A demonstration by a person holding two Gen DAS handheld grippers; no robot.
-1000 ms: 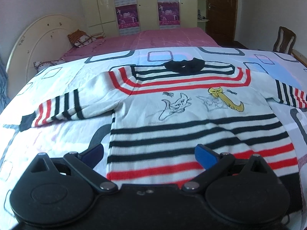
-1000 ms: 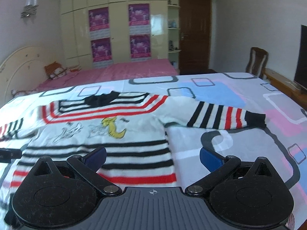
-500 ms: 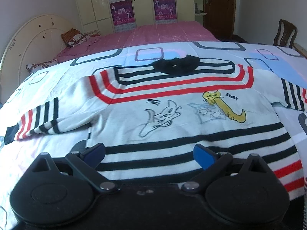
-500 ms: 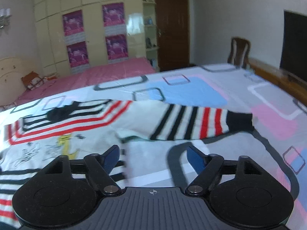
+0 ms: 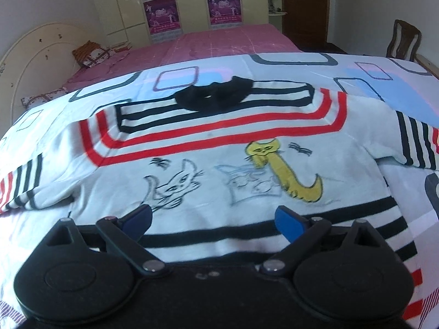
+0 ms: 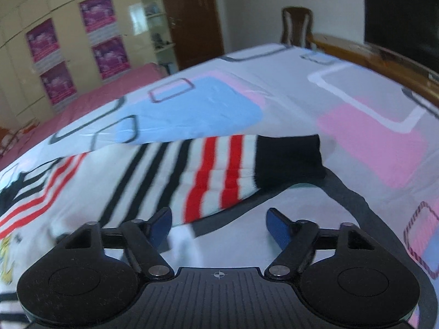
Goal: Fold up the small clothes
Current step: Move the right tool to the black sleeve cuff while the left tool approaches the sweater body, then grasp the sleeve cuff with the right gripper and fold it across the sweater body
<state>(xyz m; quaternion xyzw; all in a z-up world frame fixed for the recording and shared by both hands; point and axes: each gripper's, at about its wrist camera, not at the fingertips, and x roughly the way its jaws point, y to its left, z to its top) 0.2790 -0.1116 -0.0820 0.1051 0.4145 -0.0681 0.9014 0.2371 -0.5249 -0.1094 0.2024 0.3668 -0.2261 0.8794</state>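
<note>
A small white sweater [image 5: 219, 170] with black and red stripes, cat drawings and a black collar [image 5: 214, 97] lies flat, face up, on the bed. My left gripper [image 5: 214, 220] is open and empty, low over the sweater's lower chest. In the right wrist view the sweater's right sleeve [image 6: 197, 172] stretches out, ending in a black cuff [image 6: 288, 159]. My right gripper [image 6: 219, 226] is open and empty, just in front of the sleeve near the cuff end.
The bed cover [image 6: 274, 96] is white with blue, pink and grey squares. A wooden bed rail [image 6: 384, 63] runs along the right. A pink bed [image 5: 219, 41], a wardrobe with posters [image 5: 192, 0] and a chair [image 5: 403, 41] stand behind.
My left gripper has moved forward over the sweater from the hem to the chest. My right gripper has swung right and forward, from the sweater's body to the right sleeve.
</note>
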